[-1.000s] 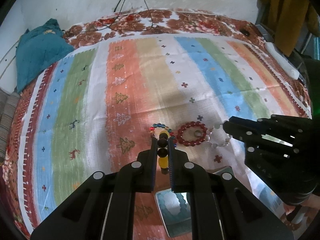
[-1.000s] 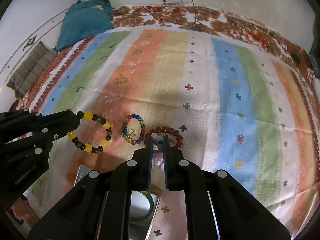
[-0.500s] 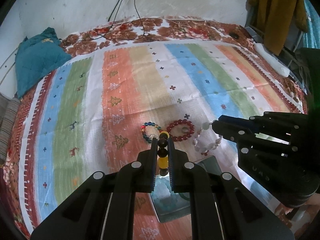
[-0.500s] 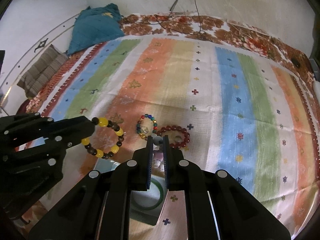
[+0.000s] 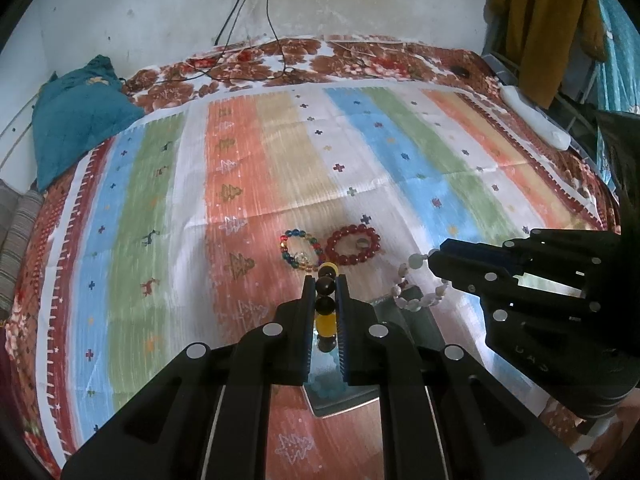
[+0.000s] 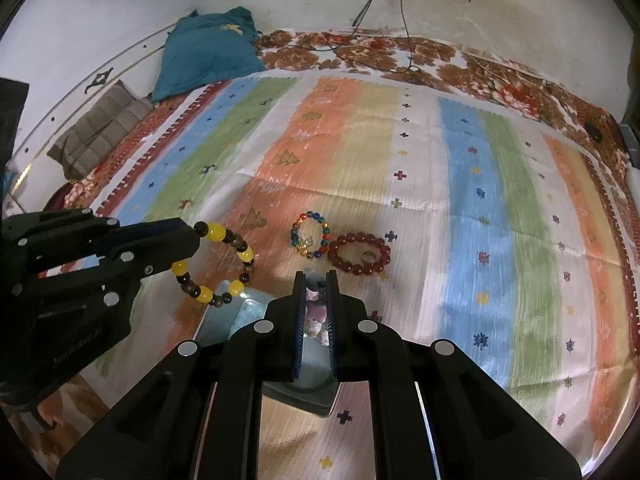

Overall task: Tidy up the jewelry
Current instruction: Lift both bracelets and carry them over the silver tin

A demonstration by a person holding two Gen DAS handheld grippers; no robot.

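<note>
Both tools have pulled back toward the box since a second ago; its mirrored tray now sits under my fingertips. My left tool (image 5: 325,292) is pinching the yellow-and-dark bracelet (image 6: 218,266), which hangs off the bed. My right tool (image 6: 316,300) is pinching the white bracelet (image 5: 416,286), also lifted, dangling just beside the box (image 5: 344,392). The multicolour bracelet (image 5: 300,250) and red bracelet (image 5: 352,245), a ring (image 5: 362,243) inside it, lie on the striped bedspread (image 5: 280,152) just beyond the box.

Step in hand, I'd say: carrying two bracelets to the box. Next: centre each over the box, lower, then release. Risk: a loop catching the box rim.
</note>
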